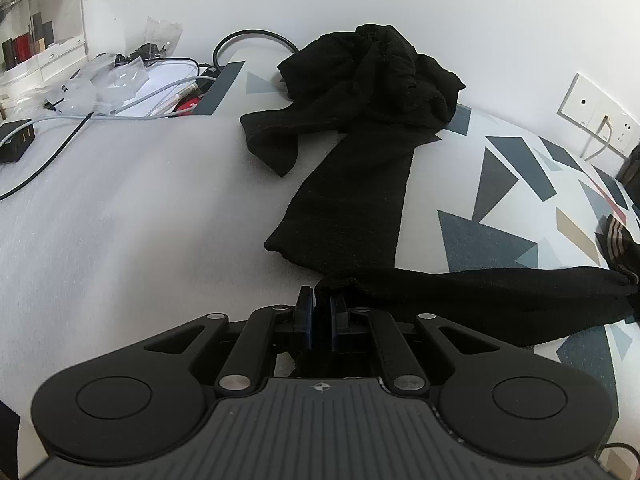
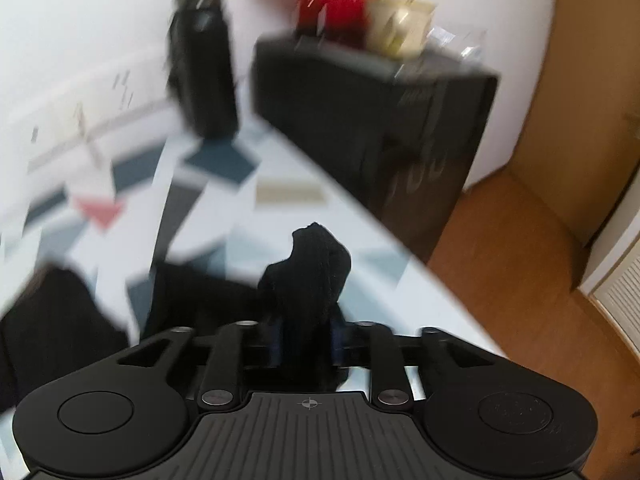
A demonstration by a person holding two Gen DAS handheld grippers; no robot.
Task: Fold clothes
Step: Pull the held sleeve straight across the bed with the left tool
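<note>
A black garment [image 1: 352, 184] lies on the table: a crumpled heap at the back by the wall, one long leg or sleeve running toward me, another stretching right across the patterned cloth. My left gripper [image 1: 322, 307] is shut on the near end of that stretched part. In the blurred right wrist view, my right gripper [image 2: 308, 336] is shut on the other end of the black garment [image 2: 316, 272], which sticks up in a bunch between the fingers above the table.
A table cover [image 1: 500, 184] with grey and blue triangles lies under the garment. Cables, plastic bags and a clear organiser [image 1: 40, 28] crowd the back left. A wall socket [image 1: 596, 116] sits at the right. A black box [image 2: 372, 128] and a dark bottle [image 2: 204, 64] stand beyond the table edge.
</note>
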